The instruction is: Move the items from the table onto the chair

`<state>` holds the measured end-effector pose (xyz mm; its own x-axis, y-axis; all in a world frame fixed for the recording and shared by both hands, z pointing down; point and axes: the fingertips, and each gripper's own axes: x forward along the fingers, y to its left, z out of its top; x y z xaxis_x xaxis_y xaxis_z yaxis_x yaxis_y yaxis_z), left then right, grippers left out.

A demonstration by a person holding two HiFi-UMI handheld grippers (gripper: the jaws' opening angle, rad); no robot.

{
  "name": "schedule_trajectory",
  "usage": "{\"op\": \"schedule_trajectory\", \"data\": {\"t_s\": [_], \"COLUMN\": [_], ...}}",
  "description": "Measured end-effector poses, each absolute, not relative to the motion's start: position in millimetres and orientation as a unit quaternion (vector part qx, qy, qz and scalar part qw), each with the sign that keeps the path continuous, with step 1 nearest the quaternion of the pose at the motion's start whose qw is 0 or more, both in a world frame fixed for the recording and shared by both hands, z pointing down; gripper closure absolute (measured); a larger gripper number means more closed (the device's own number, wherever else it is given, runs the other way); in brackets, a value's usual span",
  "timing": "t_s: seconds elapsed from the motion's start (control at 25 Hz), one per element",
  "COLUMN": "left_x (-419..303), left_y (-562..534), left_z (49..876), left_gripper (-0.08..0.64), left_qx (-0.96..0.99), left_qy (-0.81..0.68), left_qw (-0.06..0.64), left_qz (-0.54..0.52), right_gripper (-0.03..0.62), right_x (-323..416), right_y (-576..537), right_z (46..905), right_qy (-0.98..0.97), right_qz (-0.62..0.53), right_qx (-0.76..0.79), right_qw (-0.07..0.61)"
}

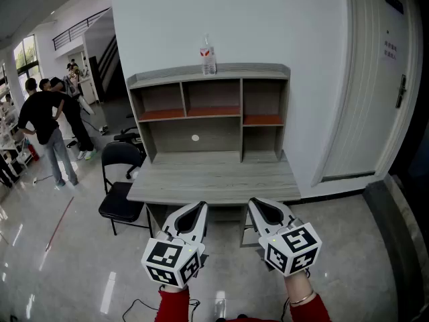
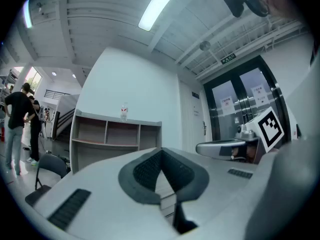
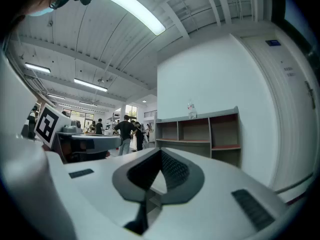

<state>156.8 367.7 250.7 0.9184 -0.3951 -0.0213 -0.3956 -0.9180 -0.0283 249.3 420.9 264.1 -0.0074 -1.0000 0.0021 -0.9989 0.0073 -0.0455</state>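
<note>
A clear water bottle [image 1: 208, 58] with a red label stands on top of the grey shelf unit [image 1: 209, 109], which sits at the back of the desk [image 1: 214, 180]. The same bottle [image 2: 124, 112] shows small in the left gripper view, and the bottle [image 3: 191, 110] also shows in the right gripper view. A black folding chair [image 1: 122, 180] stands at the desk's left end. My left gripper [image 1: 200, 208] and right gripper [image 1: 256, 204] are held side by side in front of the desk, both level, shut and holding nothing. Each is well short of the bottle.
The desk top in front of the shelves is bare. A white door [image 1: 375, 79] is in the wall to the right. Several people [image 1: 43, 126] stand far off at the left, on a glossy floor. A small white disc [image 1: 195, 138] marks the shelf unit's back panel.
</note>
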Motion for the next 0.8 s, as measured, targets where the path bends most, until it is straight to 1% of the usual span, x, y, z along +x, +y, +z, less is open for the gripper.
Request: {"op": "schedule_trajectory", "data": {"t_s": [0.44, 0.8], "left_x": [157.4, 155.3], "left_y": [367.3, 369.1], "left_z": [257.0, 269.3], "left_gripper": [0.552, 0.552], "left_qx": [-0.978, -0.977], "left_qy": [0.209, 0.212], "left_qw": [0.01, -0.009], "left_qz": [-0.002, -0.002], "right_gripper": [0.581, 0.58], "right_x": [252.4, 258.8], "right_y": [420.0, 424.2], "right_z": [270.4, 275.5], "right_qy": [0.716, 0.72], "right_qz": [-0.024, -0.04], "right_qx": [-0.697, -0.692], "right_qw": [0.016, 0.033]}}
